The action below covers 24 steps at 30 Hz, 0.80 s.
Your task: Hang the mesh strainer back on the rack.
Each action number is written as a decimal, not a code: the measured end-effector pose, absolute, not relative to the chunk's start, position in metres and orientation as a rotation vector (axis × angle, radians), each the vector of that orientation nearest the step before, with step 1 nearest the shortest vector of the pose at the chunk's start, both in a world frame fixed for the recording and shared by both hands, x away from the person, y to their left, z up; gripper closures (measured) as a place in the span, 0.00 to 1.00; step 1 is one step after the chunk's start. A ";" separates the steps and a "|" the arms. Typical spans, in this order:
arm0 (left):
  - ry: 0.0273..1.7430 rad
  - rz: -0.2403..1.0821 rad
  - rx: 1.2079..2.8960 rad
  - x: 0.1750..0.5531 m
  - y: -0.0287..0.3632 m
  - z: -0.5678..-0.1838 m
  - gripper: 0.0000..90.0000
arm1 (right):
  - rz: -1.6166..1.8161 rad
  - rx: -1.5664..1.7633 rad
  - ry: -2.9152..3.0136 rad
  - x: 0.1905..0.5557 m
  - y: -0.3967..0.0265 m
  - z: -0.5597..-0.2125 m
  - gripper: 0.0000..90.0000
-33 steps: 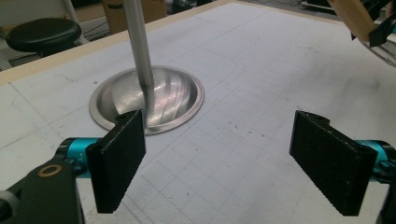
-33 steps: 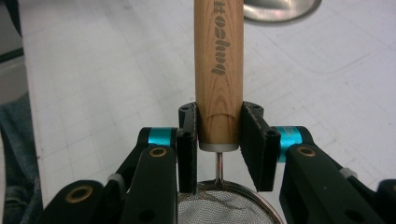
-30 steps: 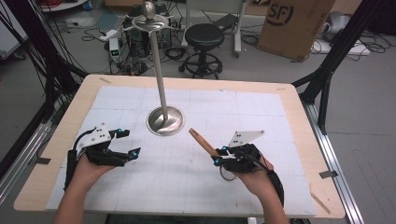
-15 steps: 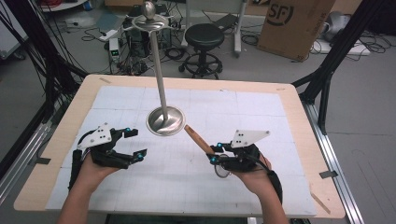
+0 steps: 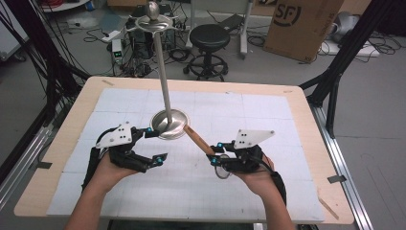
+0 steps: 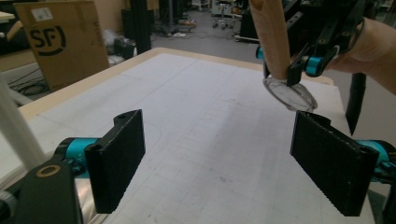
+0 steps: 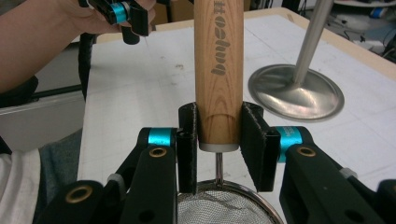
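A small mesh strainer [image 5: 222, 172] with a light wooden handle [image 5: 197, 139] is held low over the white mat. My right gripper [image 5: 216, 153] is shut on the handle near its mesh end. In the right gripper view the pads [image 7: 254, 135] press both sides of the handle [image 7: 219, 60], and the mesh bowl [image 7: 224, 207] hangs below. The handle's free end points at the round base [image 5: 168, 124] of a tall metal stand. My left gripper [image 5: 156, 143] is open and holds nothing, just left of that base. In the left gripper view its jaws [image 6: 224, 163] stand wide, facing the strainer [image 6: 289, 93].
The stand's pole [image 5: 163, 72] rises from the mat's middle to a hooked top [image 5: 153, 19]. The wooden table edge [image 5: 62, 143] frames the mat. Behind the table are a black stool [image 5: 209, 38], a cardboard box [image 5: 301, 24] and cables.
My left gripper has moved right and forward, and risen a little, ending beside the stand's base. The right hand has barely shifted, and the handle's tip now lies nearer the base.
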<state>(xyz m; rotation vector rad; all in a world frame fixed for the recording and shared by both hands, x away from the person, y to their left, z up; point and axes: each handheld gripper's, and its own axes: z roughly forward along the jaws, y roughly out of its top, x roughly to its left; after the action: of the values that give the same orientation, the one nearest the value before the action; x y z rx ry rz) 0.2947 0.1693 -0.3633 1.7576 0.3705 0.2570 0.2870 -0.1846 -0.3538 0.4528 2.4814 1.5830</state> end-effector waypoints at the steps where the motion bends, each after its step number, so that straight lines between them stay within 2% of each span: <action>1: 0.364 0.248 1.759 0.295 0.167 -0.361 0.21 | 1.586 0.445 2.483 0.287 -0.184 -0.353 0.76; 10: 0.295 0.194 1.717 0.295 0.141 -0.347 0.23 | 1.627 0.389 2.470 0.286 -0.181 -0.349 0.76; 16: 0.248 0.175 1.709 0.295 0.125 -0.340 0.28 | 1.641 0.364 2.465 0.284 -0.179 -0.348 0.76; 24: 0.197 0.142 1.684 0.295 0.116 -0.338 0.41 | 1.656 0.334 2.474 0.283 -0.175 -0.348 0.76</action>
<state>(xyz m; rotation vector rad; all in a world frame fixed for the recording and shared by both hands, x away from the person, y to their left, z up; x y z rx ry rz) 0.2953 0.1156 -0.3384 1.6839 0.1975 0.1417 0.2833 -0.1750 -0.3481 0.3345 2.4744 1.6564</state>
